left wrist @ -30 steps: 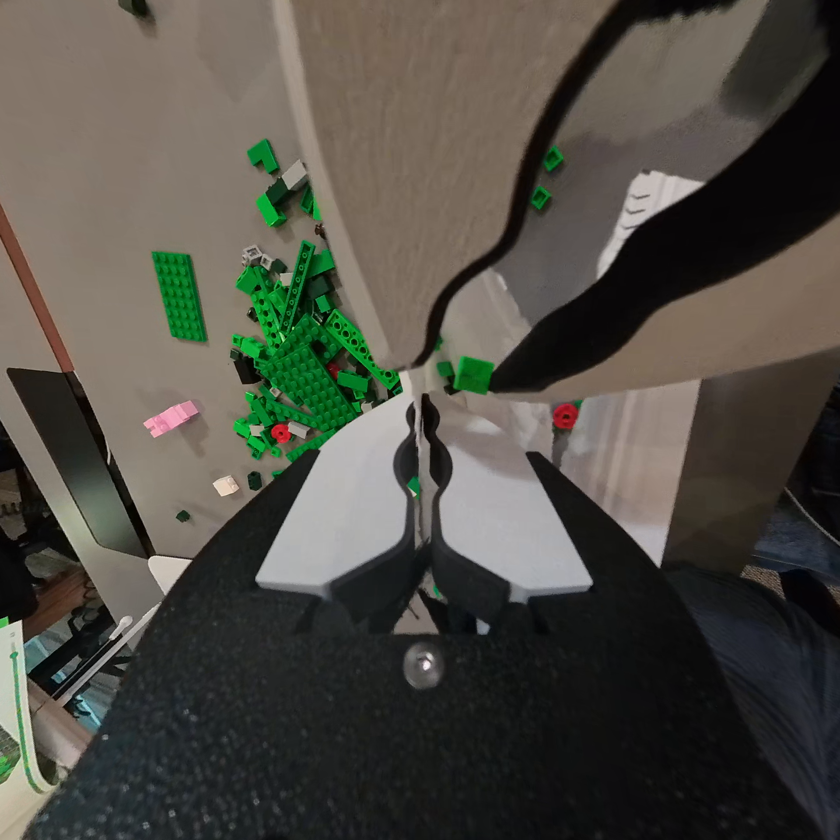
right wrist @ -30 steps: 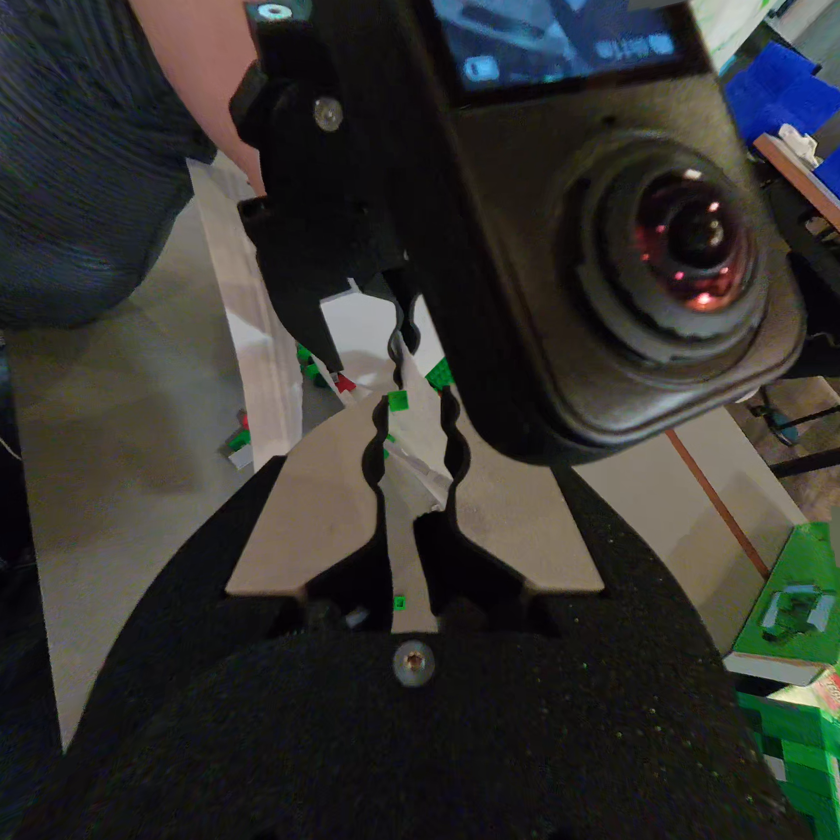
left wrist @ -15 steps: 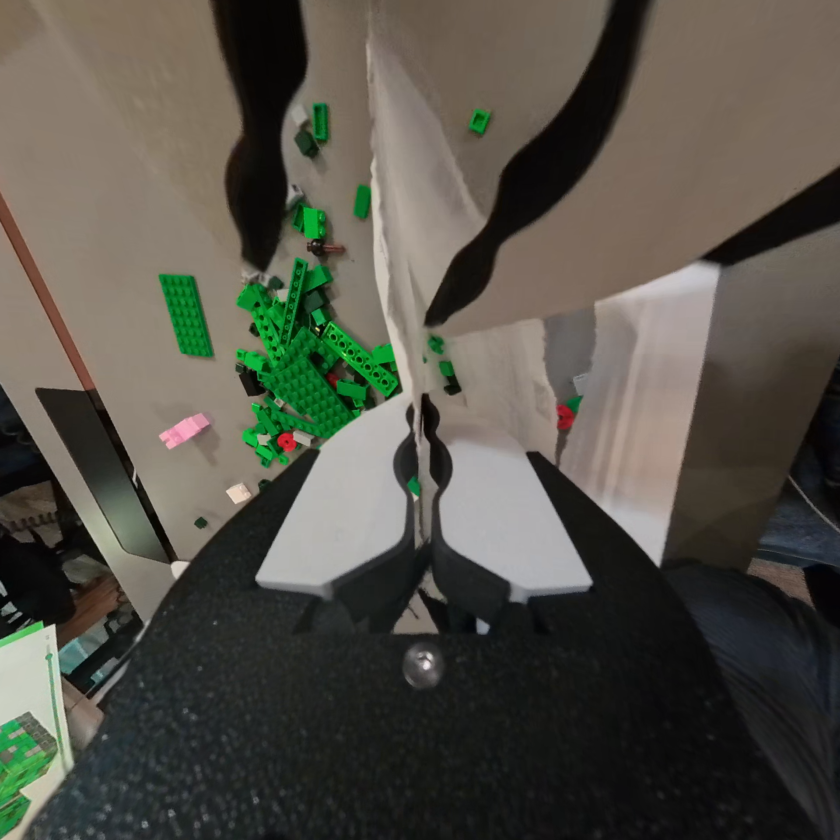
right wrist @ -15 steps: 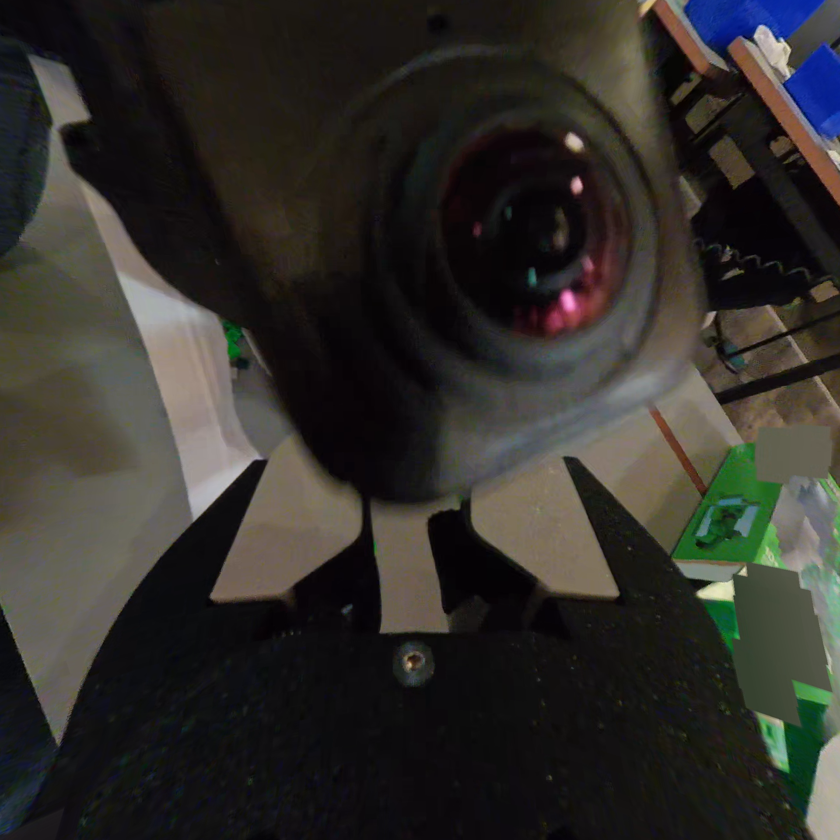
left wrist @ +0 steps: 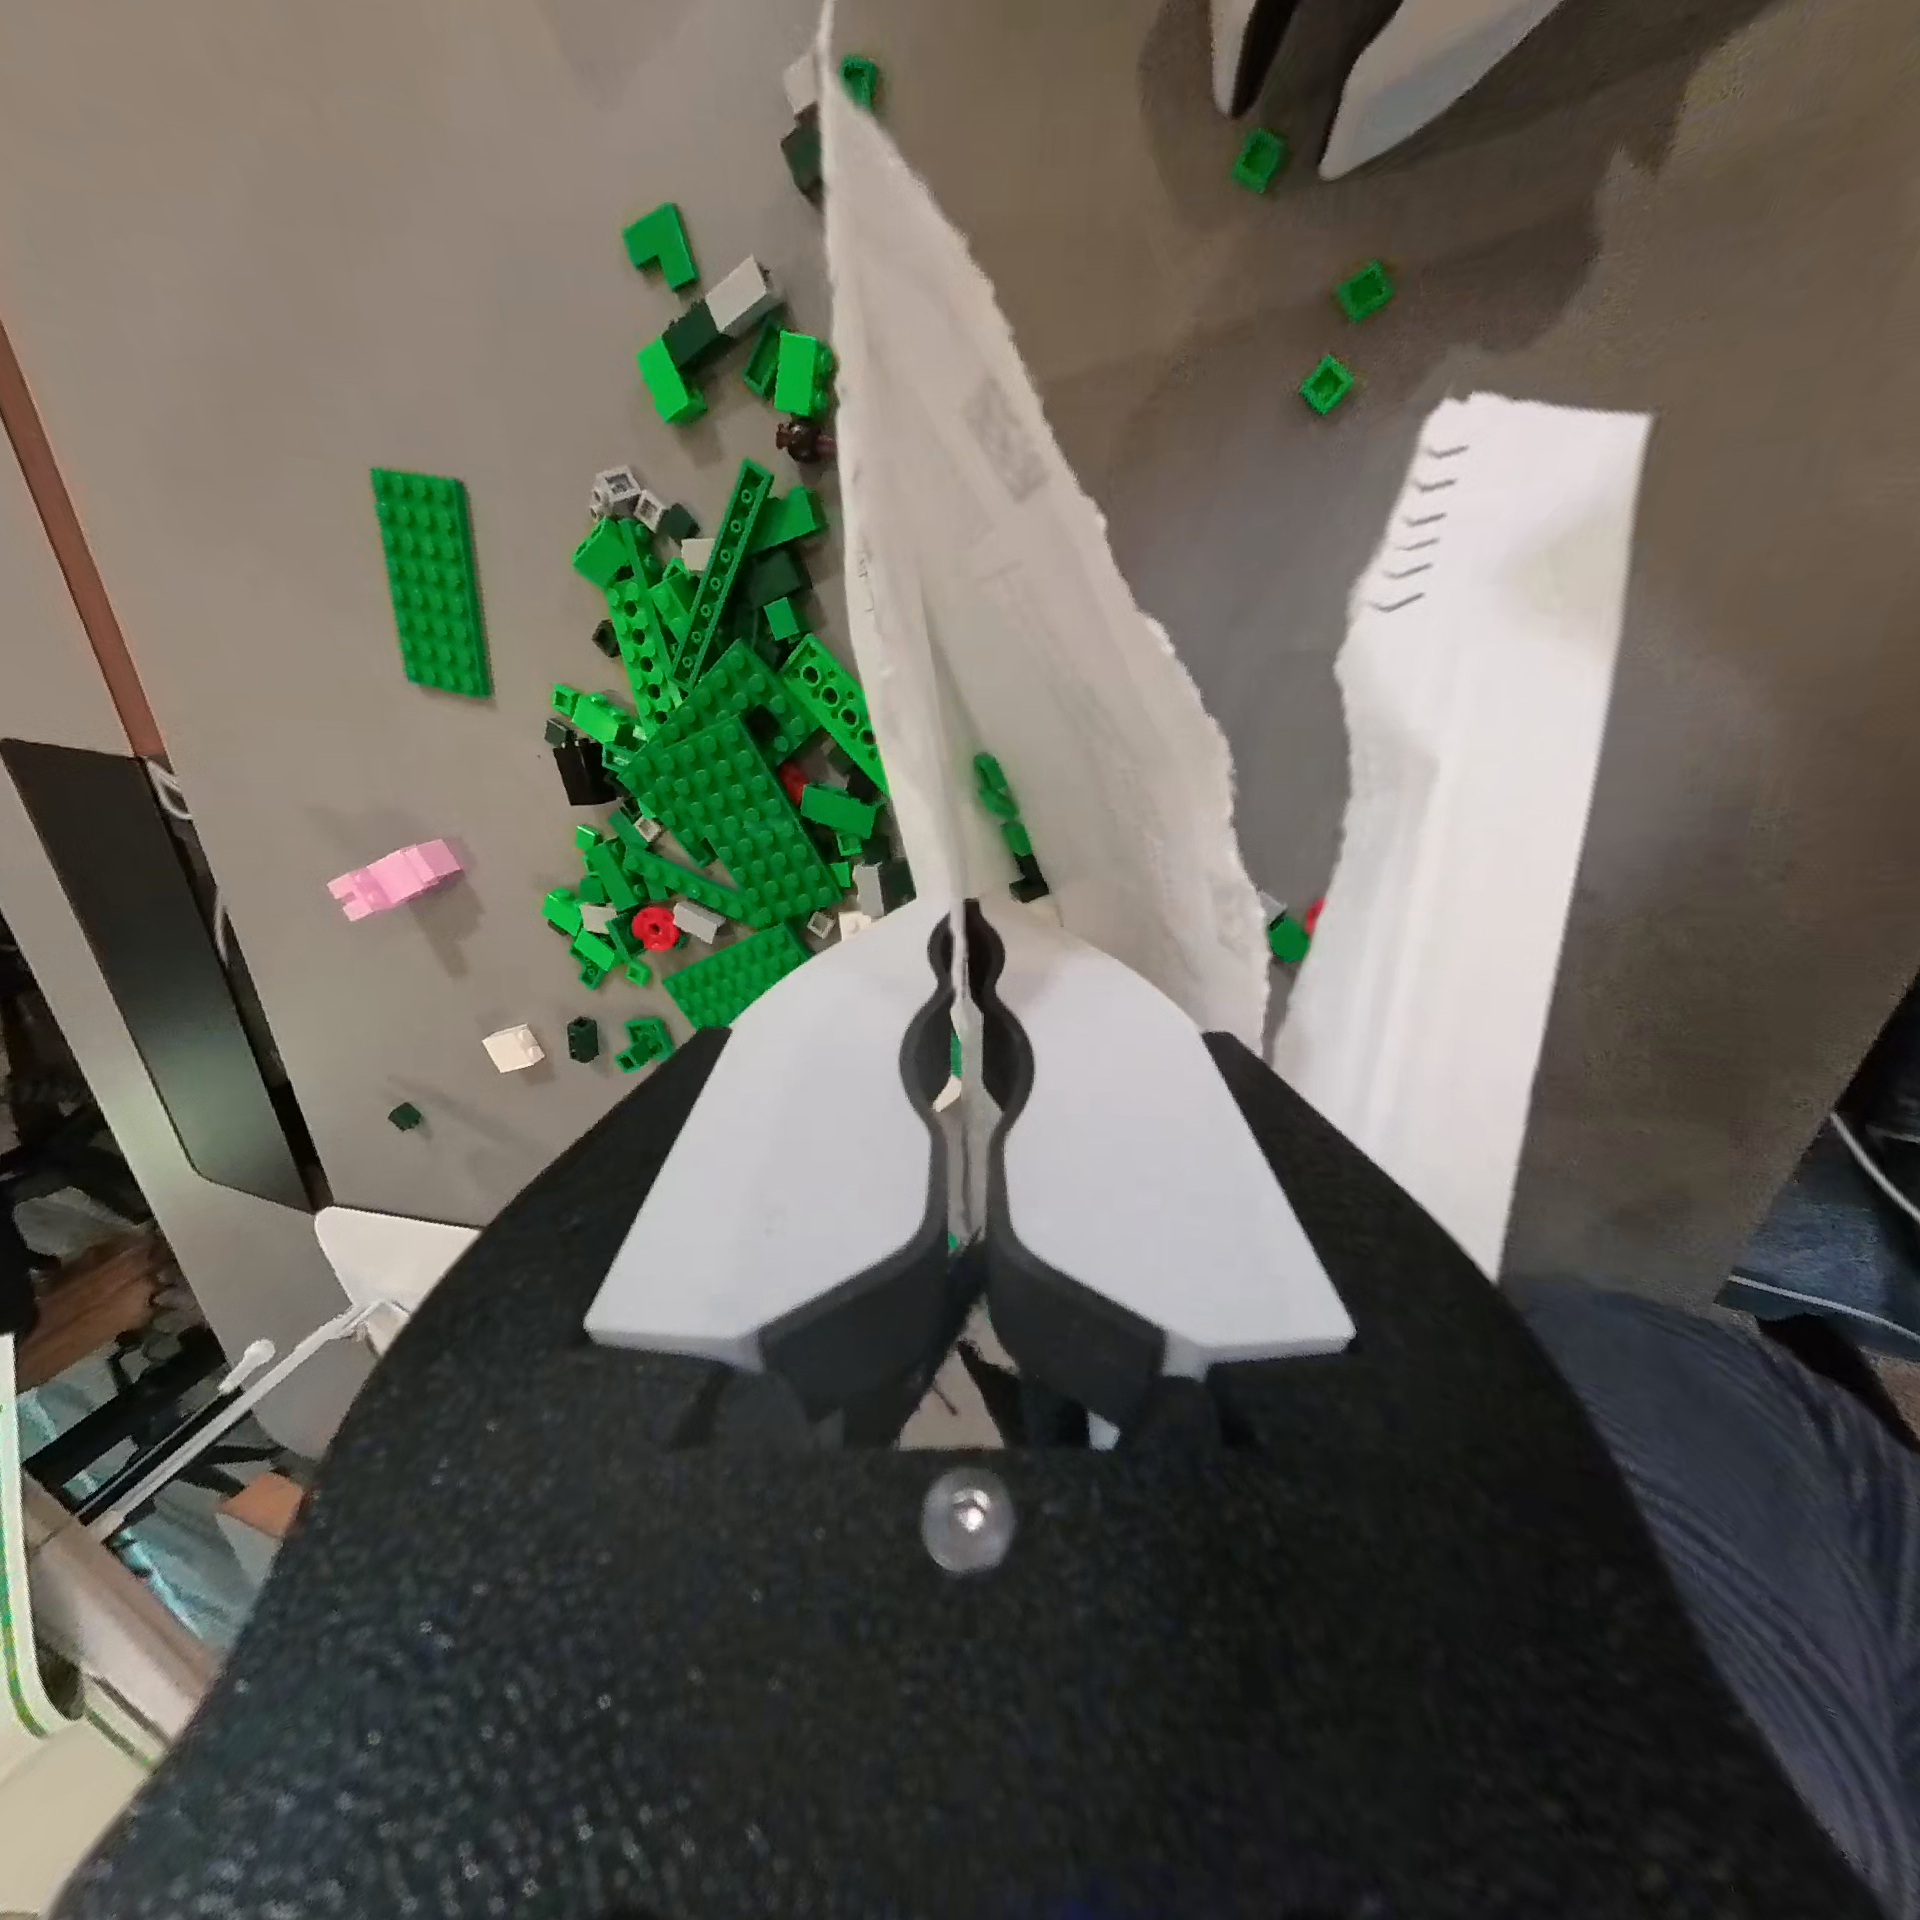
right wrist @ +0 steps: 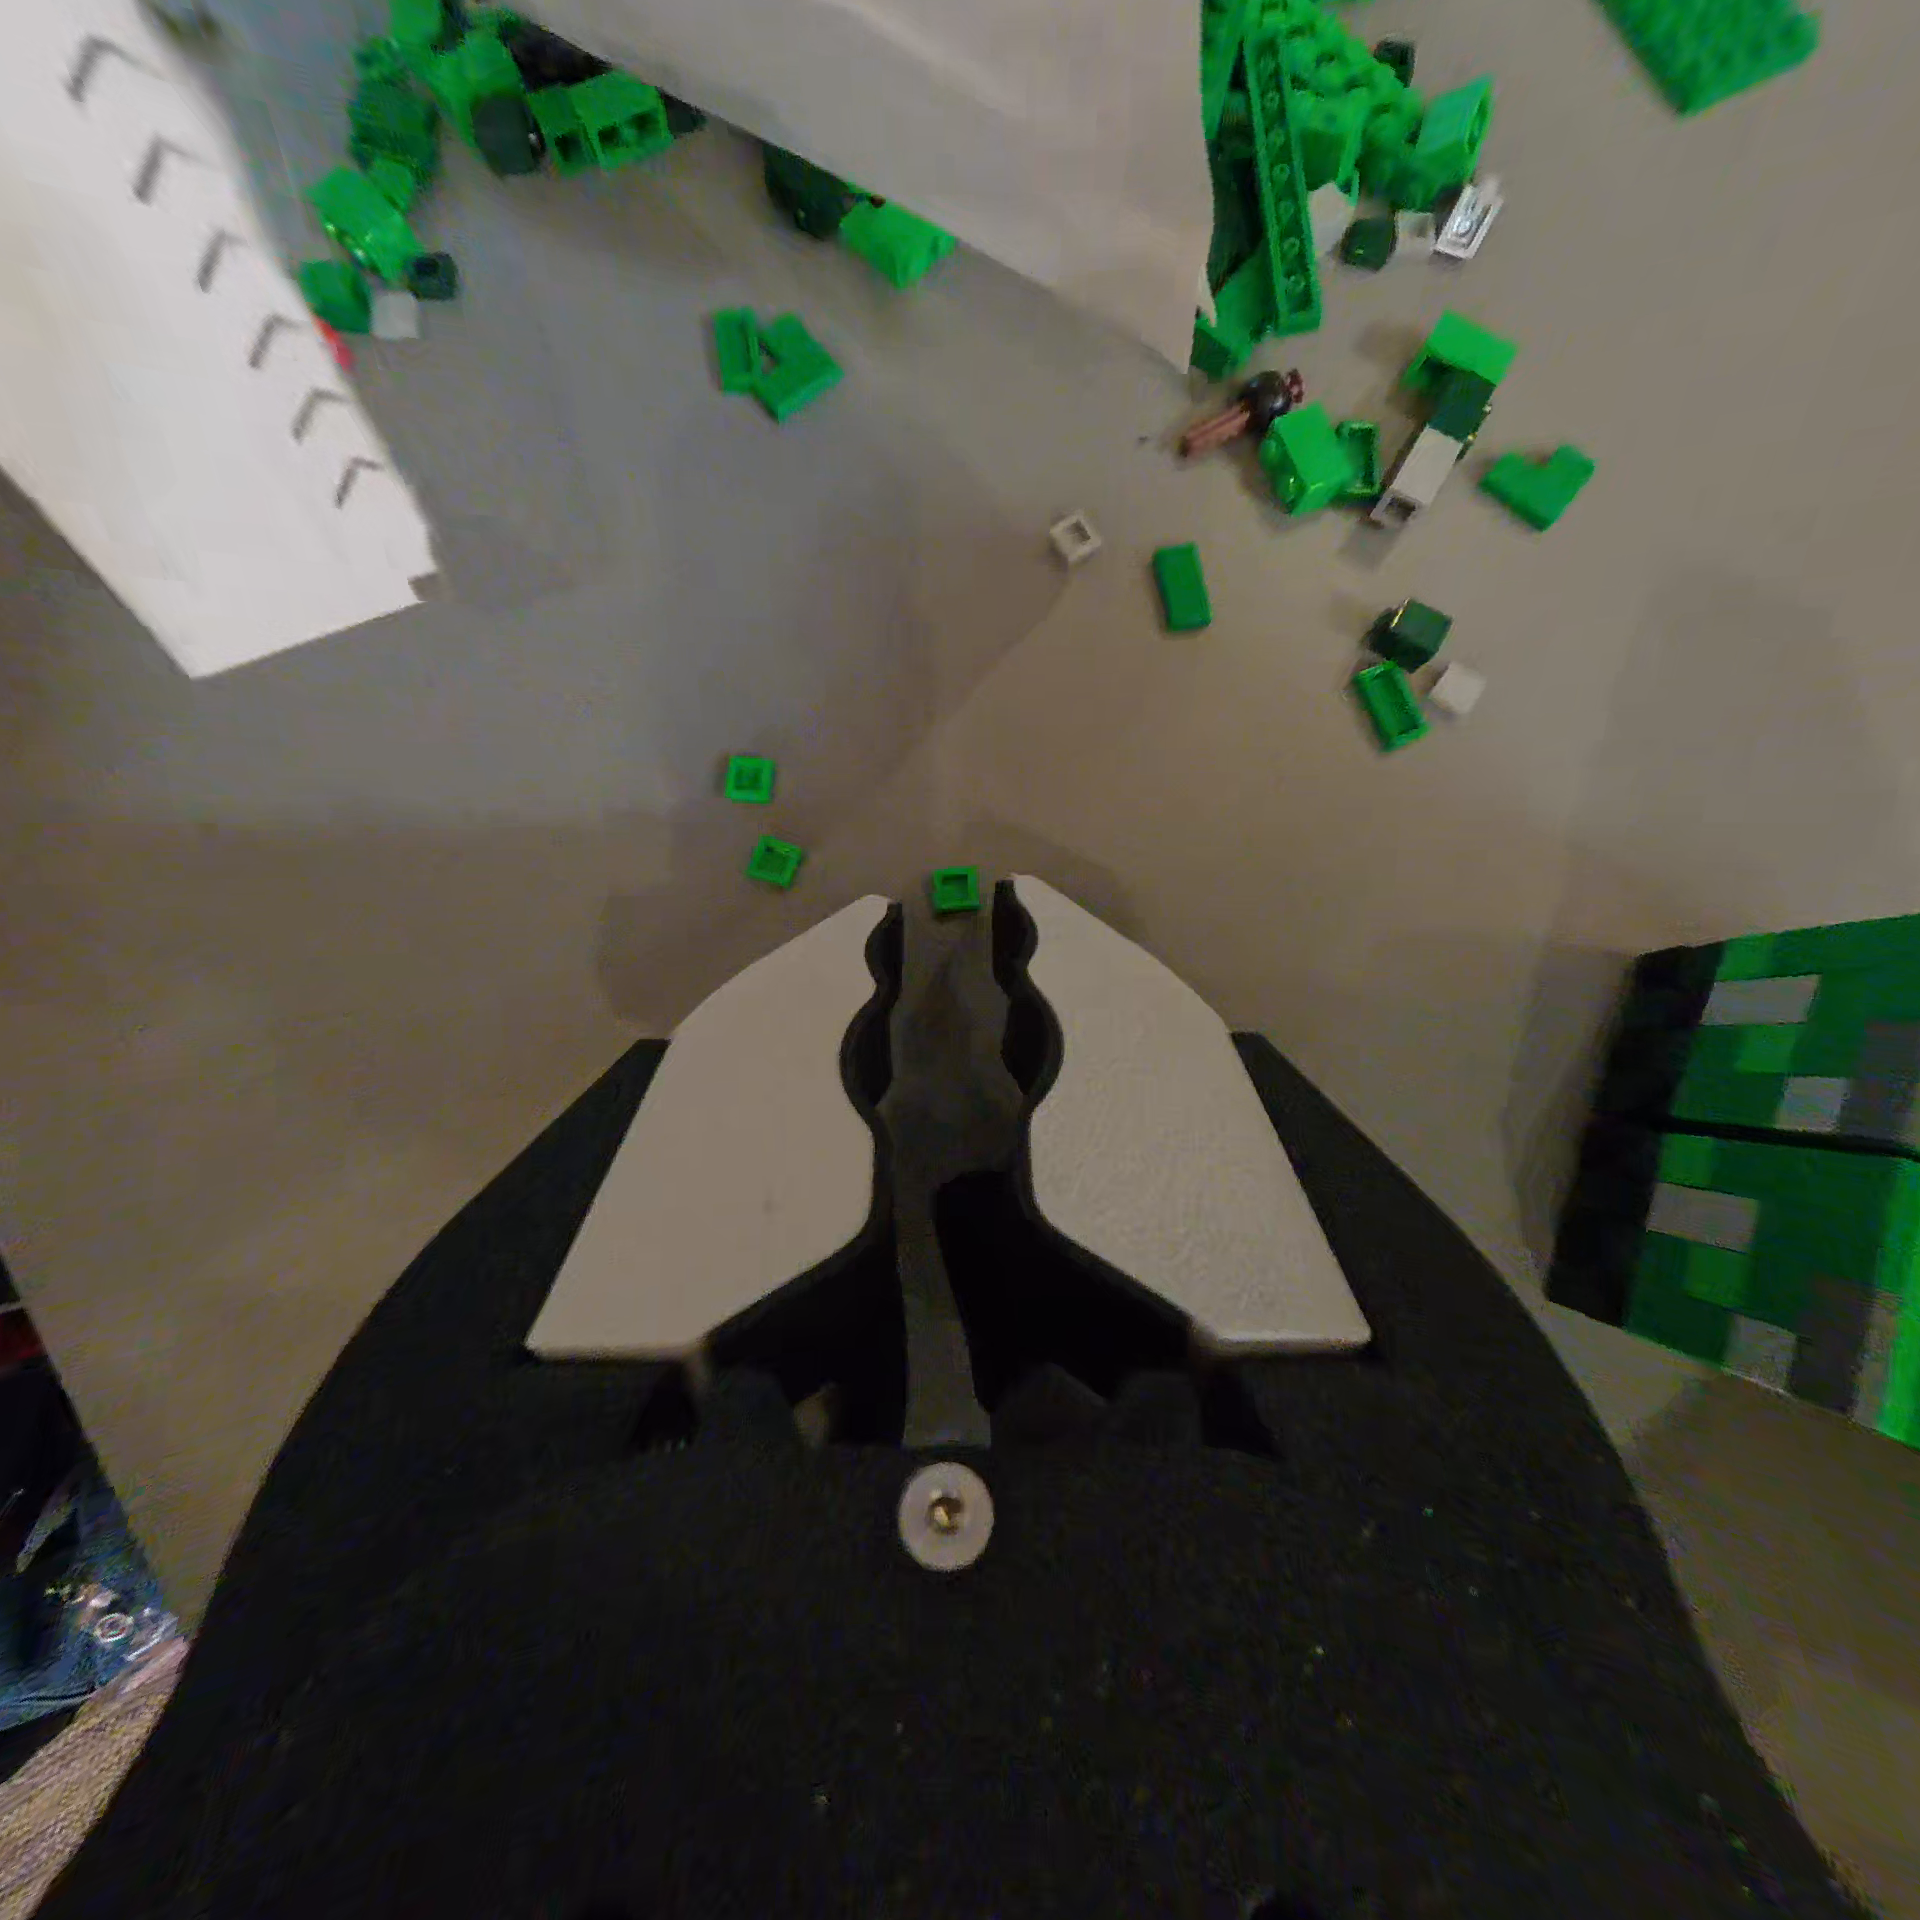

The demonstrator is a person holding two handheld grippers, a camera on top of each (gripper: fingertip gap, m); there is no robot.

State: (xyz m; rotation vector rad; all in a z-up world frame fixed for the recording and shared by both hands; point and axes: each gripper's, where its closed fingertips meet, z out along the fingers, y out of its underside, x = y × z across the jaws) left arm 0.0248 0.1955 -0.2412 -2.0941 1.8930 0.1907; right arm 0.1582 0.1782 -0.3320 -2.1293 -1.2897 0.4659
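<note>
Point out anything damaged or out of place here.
The white paper bag clamped in the left gripper has a ragged, torn edge. Green bricks lie spilled across the grey table, and one small green tile sits at the open right gripper.

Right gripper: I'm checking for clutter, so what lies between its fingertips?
In the right wrist view, one small green square tile sits in the gap at the right gripper tips, on the grey table.

desk (left wrist: 260, 312): grey, matte.
brick pile (left wrist: 727, 769): mostly green, w/ red, grey, black bits; mid-left in left wrist view.
flat green plate (left wrist: 430, 578): alone, left of pile.
pink piece (left wrist: 397, 879): near-left, apart from pile.
small green tiles (right wrist: 750, 778): scattered, near in right wrist view.
white paper bag piece (left wrist: 1475, 810): flat, right of pile.
</note>
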